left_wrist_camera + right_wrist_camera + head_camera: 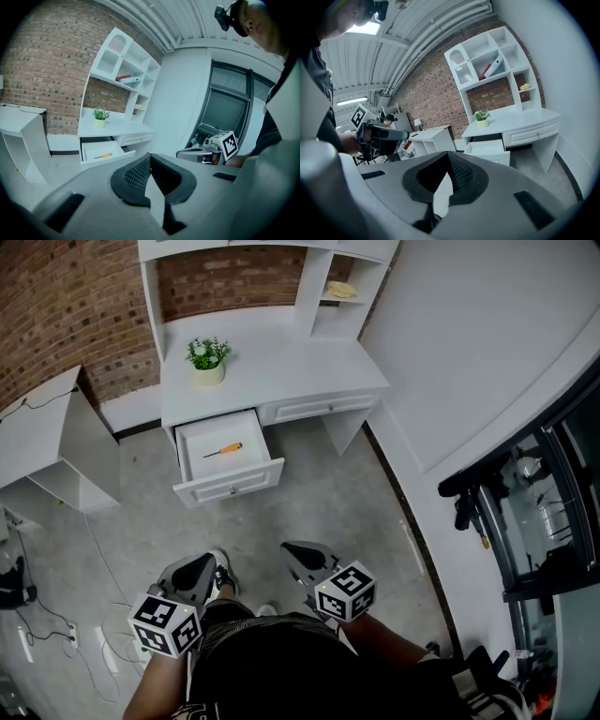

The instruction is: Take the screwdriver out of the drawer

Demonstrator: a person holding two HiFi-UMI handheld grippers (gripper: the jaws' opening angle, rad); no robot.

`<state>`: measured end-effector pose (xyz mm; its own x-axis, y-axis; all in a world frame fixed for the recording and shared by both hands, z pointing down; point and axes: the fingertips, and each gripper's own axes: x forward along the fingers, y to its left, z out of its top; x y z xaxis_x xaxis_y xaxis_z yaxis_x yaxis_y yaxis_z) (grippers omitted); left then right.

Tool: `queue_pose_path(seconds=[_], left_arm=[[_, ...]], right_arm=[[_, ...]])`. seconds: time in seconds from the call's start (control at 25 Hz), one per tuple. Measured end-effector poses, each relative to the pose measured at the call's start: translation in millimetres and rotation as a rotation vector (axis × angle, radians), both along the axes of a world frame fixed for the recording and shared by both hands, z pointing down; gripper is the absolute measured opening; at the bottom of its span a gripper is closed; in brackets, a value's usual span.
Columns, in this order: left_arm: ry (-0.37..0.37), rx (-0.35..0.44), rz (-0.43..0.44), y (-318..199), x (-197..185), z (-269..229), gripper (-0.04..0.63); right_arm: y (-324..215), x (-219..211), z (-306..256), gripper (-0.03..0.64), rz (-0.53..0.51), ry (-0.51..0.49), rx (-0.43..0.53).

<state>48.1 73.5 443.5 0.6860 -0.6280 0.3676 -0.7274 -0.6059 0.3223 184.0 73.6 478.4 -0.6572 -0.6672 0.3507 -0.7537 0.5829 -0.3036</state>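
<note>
The orange-handled screwdriver [223, 449] lay near the middle of the open drawer [230, 487], which stood out from the left end of the white desk [281, 371] — below a potted plant [207, 357] near the desk's left edge. The left gripper [208, 566] and the right gripper [296, 551] hung close to the person's body, well apart from the drawer — each with its jaws pressed together at the tips and nothing between them.

The drawer [230, 487] stands pulled out, open from above, its low walls ringing the screwdriver [224, 450]; the desk top [281, 371] overhangs its rear, the potted plant [207, 360] near that edge; open floor [309, 512] lies before it; a side table [36, 430] stands well left.
</note>
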Motion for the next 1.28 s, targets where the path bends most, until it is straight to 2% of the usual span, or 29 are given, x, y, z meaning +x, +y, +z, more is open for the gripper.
queue_pose_path(seconds=[0.28, 0.48, 0.68, 1.0, 1.28], left_arm=[[0.023, 0.009, 0.016, -40.0, 5.5, -0.4, 0.018], [0.020, -0.023, -0.003, -70.4, -11.5, 14.0, 0.018], [0.025, -0.005, -0.019, -113.8, -29.9, 5.2, 0.018], [0.027, -0.026, 0.006, -170.8, -54.6, 5.0, 0.018], [0.059, -0.009, 0.010, -232.3, -83.4, 2.4, 0.018]], right_arm=[[-35.2, 9.7, 3.8, 0.005, 0.023, 0.031, -0.015], [-65.5, -5.3, 10.3, 0.005, 0.007, 0.050, -0.029], [-99.5, -21.3, 8.9, 0.005, -0.006, 0.050, -0.035], [-160.9, -42.7, 1.8, 0.005, 0.018, 0.072, -0.041], [-208.1, -69.9, 6.9, 0.005, 0.022, 0.102, -0.048]])
